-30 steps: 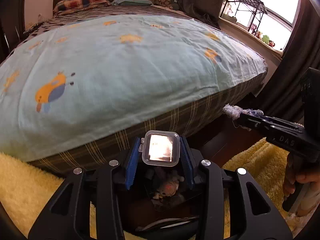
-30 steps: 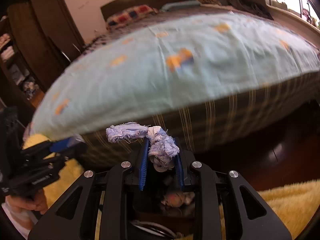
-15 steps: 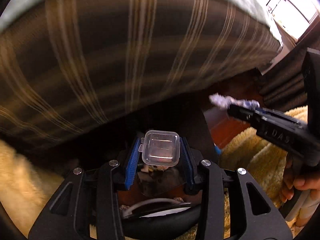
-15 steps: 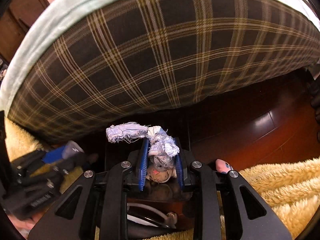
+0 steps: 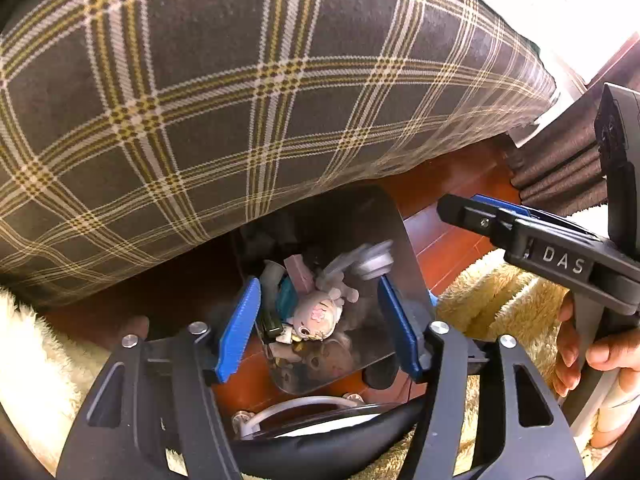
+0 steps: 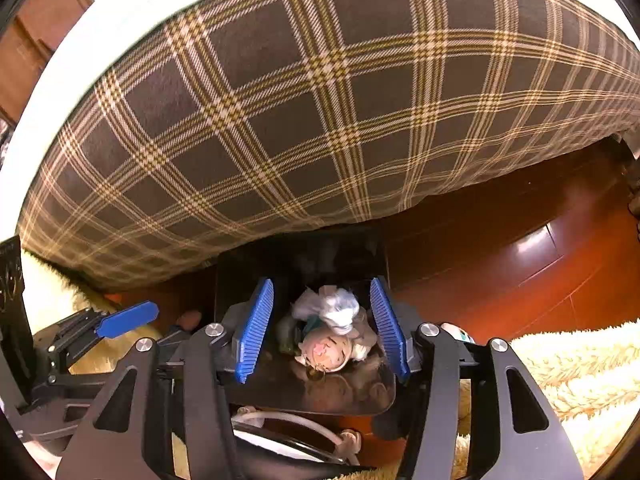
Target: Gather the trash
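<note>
- Brown checked cloth (image 5: 224, 92) hangs down the side of the bed and fills the top of both views.
- Under its edge, on the red-brown wood floor (image 6: 532, 264), sits a dark bin (image 5: 404, 256) with a shiny inside wall.
- The left gripper (image 5: 318, 326) hangs right over the bin with its blue pads (image 5: 239, 326) spread wide. Nothing is between them.
- A small clear plastic box (image 5: 370, 261) is inside the bin, up near the far wall. It looks blurry.
- The right gripper (image 6: 320, 330) is over the bin too, and its pads (image 6: 253, 330) are spread apart with nothing pinched.
- A crumpled blue and white rag (image 6: 330, 306) lies in the bin, on top of a little doll (image 6: 325, 350) with a pale face and pink marks.
- In the left view the doll (image 5: 316, 314) lies among other bits: something teal and a pinkish block just behind it.
- A fluffy yellow rug (image 6: 568, 368) lies on the floor on both sides of the bin.
- From the left view, the right gripper (image 5: 456, 210) pokes in from the side, with the letters DAS on it, and a hand (image 5: 592, 354) holds its handle.
- Grey curtains (image 5: 560, 176) hang at the far right, just past the end of the bed.
</note>
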Motion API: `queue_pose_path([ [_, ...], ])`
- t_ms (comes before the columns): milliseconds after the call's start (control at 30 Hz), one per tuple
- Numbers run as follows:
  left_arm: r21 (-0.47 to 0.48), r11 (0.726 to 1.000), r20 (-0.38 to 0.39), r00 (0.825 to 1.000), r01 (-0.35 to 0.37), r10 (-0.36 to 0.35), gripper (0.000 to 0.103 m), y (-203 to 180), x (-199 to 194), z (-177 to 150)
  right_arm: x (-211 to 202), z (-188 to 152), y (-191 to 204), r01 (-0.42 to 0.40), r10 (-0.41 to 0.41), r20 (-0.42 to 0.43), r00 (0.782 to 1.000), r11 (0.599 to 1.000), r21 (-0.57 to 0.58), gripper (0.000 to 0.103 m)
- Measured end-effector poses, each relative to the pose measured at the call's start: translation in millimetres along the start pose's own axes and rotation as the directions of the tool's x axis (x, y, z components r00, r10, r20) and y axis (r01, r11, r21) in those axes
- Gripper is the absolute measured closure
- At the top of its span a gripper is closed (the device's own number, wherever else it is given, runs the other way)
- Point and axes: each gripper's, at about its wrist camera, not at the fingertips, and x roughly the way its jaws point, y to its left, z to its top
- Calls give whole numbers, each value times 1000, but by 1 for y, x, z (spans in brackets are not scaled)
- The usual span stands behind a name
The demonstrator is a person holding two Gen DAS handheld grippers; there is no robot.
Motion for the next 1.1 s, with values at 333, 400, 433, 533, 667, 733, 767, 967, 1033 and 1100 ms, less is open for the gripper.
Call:
queue_pose_path([
  [333, -4, 999, 203, 978, -35, 35, 8, -4, -78, 7, -84, 35, -16, -3, -3, 225, 974, 1000, 27, 3],
  [400, 7, 998, 267, 962, -66, 62, 8, -10, -101, 14, -101, 39, -14, -3, -3, 260, 966, 1000, 21, 3],
  [433, 15, 996, 300, 951, -83, 75, 8, -13, -115, 17, -114, 42, -12, -2, -2, 283, 959, 1000, 13, 3],
  [533, 28, 992, 383, 918, -127, 107, 8, -22, -151, 25, -149, 46, -2, 39, -29, 345, 938, 999, -23, 3],
  [667, 31, 982, 481, 864, -184, 147, 8, -35, -196, 38, -189, 49, 16, 138, -101, 438, 894, 989, -55, 3],
  [733, 27, 981, 519, 841, -194, 152, 8, -38, -213, 43, -208, 52, 22, 144, -96, 487, 868, 988, -61, 3],
  [767, 23, 980, 531, 833, -196, 154, 8, -40, -220, 45, -215, 53, 25, 145, -96, 498, 862, 988, -60, 3],
  [967, 16, 980, 596, 789, -200, 151, 8, -49, -255, 60, -249, 58, 33, 166, -118, 582, 804, 986, -29, 3],
  [1033, 21, 978, 616, 773, -206, 149, 8, -53, -262, 63, -259, 58, 35, 166, -118, 606, 786, 986, -24, 3],
  [1100, 20, 978, 631, 762, -206, 148, 8, -53, -271, 64, -268, 60, 36, 170, -118, 621, 775, 985, -24, 3],
])
